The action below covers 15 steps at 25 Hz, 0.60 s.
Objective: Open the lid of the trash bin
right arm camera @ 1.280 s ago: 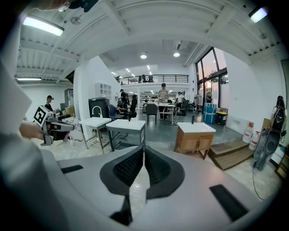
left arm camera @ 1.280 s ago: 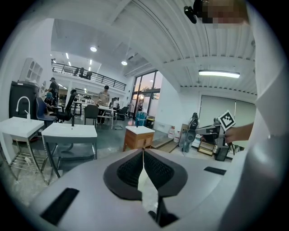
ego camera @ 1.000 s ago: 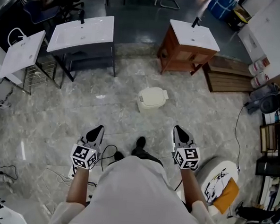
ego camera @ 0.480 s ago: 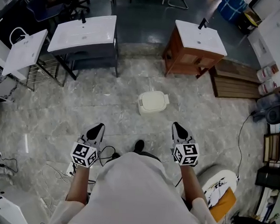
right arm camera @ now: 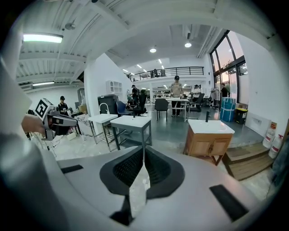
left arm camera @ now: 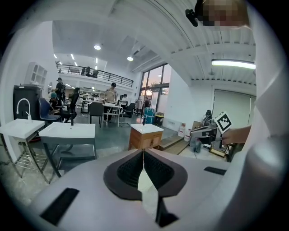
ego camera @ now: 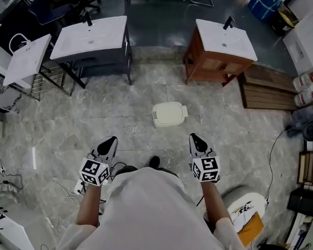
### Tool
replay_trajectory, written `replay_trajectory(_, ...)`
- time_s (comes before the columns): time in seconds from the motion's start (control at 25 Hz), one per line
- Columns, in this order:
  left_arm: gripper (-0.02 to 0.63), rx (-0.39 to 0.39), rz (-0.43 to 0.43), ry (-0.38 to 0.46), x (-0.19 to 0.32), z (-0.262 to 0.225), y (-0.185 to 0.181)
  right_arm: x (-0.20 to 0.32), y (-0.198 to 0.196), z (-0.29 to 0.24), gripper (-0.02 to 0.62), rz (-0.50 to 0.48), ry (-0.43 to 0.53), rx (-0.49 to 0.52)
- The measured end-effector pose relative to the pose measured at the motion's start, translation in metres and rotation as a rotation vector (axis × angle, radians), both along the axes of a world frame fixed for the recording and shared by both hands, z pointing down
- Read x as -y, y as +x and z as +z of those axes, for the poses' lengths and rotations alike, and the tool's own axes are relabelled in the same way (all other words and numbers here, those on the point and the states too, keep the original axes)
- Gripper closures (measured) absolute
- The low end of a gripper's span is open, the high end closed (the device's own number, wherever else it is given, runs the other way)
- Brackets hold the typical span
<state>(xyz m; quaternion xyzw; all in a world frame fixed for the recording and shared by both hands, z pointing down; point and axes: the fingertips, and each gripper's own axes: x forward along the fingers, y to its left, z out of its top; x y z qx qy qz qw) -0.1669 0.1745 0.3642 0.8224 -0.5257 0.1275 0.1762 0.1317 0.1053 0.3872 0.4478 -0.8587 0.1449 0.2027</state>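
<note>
A small cream trash bin (ego camera: 169,114) with its lid down stands on the marble floor, ahead of me in the head view. My left gripper (ego camera: 109,142) is held low at the left, well short of the bin, jaws shut on nothing. My right gripper (ego camera: 196,140) is at the right, a little nearer the bin and to its right, also shut and empty. In the left gripper view the left gripper (left arm camera: 143,153) has its dark pads together. The right gripper (right arm camera: 144,151) shows the same in its own view. Neither gripper view shows the bin.
A grey washbasin stand (ego camera: 91,38) and a white basin (ego camera: 25,58) are at the back left. A wooden vanity (ego camera: 219,54) and a wooden pallet (ego camera: 267,91) stand at the back right. Cables (ego camera: 63,187) lie on the floor at the left; a round white object (ego camera: 244,204) sits beside my right arm.
I have stepped forward: the bin and the furniture have slid nearer in the head view. Both grippers stayed shut, and the right one has advanced slightly toward the bin.
</note>
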Motion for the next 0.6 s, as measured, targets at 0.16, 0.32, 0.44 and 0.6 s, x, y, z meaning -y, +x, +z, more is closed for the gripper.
replay_trajectory(0.16, 0.584, -0.002, 0.019, -0.011, 0.014, 0.004, 0.017, 0.009, 0.009, 0.006, 0.561, 0.009, -0.011, 0.007)
replay_trajectory(0.32, 0.584, 0.001, 0.047, -0.025, 0.027, 0.007, 0.026, 0.015, 0.013, 0.008, 0.561, 0.020, -0.021, 0.013)
replay_trajectory(0.44, 0.584, -0.001, 0.058, -0.034, 0.035, 0.009, 0.025, 0.019, 0.011, 0.011, 0.561, 0.026, -0.030, 0.007)
replay_trajectory(0.6, 0.584, -0.007, 0.082, -0.045, 0.052, 0.015, 0.021, 0.028, 0.010, 0.015, 0.561, 0.052, -0.042, -0.003)
